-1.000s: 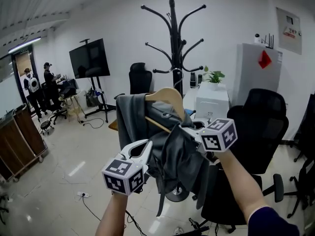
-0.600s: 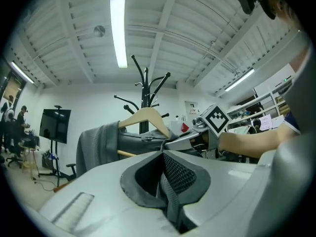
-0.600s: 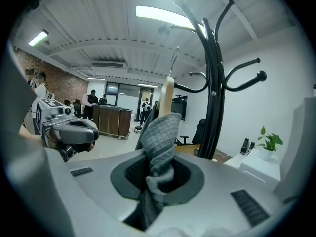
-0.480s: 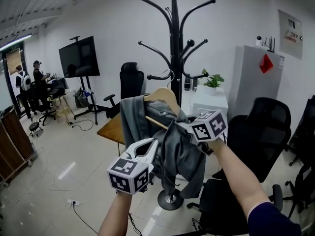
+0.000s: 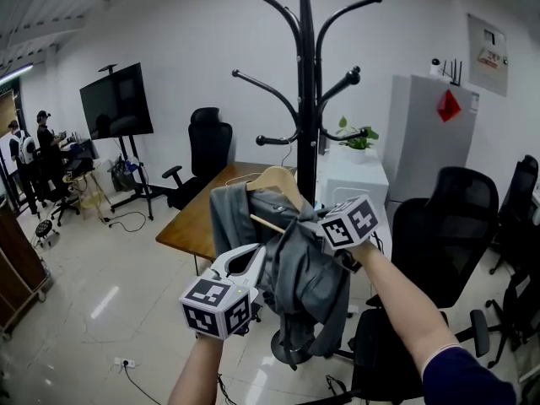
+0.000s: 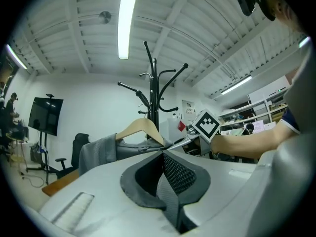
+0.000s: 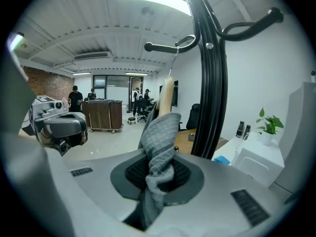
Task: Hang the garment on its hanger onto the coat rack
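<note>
The glossy tiled floor (image 5: 93,302) carries the black coat rack (image 5: 305,99), a wooden bench (image 5: 196,224) near it, black office chairs (image 5: 442,226) on castors and a television (image 5: 117,101) on a wheeled stand. A white power strip (image 5: 123,362) with its cable lies on the tiles at the lower left.

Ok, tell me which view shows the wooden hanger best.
Head view: the hanger shows arch and bar, carrying the garment. The left gripper view shows only its arch; the right gripper view sees it edge-on.
</note>
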A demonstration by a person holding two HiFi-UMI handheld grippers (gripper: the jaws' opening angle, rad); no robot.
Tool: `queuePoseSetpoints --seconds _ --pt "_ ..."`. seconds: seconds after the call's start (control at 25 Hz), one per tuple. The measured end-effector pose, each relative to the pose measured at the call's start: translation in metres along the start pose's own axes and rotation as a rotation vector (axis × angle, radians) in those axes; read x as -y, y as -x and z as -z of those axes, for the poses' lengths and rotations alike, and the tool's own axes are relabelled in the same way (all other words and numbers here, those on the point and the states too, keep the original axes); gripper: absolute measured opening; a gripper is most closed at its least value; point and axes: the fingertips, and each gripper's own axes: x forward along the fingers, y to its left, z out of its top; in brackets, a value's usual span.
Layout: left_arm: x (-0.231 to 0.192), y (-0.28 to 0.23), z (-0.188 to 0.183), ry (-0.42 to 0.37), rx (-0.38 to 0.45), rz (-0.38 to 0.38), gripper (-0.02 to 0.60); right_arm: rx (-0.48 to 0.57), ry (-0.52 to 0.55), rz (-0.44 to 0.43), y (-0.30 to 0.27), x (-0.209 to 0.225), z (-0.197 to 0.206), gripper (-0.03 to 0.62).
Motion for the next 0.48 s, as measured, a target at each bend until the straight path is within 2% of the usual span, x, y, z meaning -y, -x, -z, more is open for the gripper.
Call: queuePoseSetpoints --seconds 0.32,0.48 --pt "-0.008 -0.008 0.022 0.035 -0.040 0.046 0.003 -0.022 0.014 0.062 -0.004 0.006 0.008 0.049" --pt "-0.007 -0.008 0.030 0.046 -0.055 0.063 0.003 -0.030 0.048 0.121 -0.006 0.007 0.014 0.058"
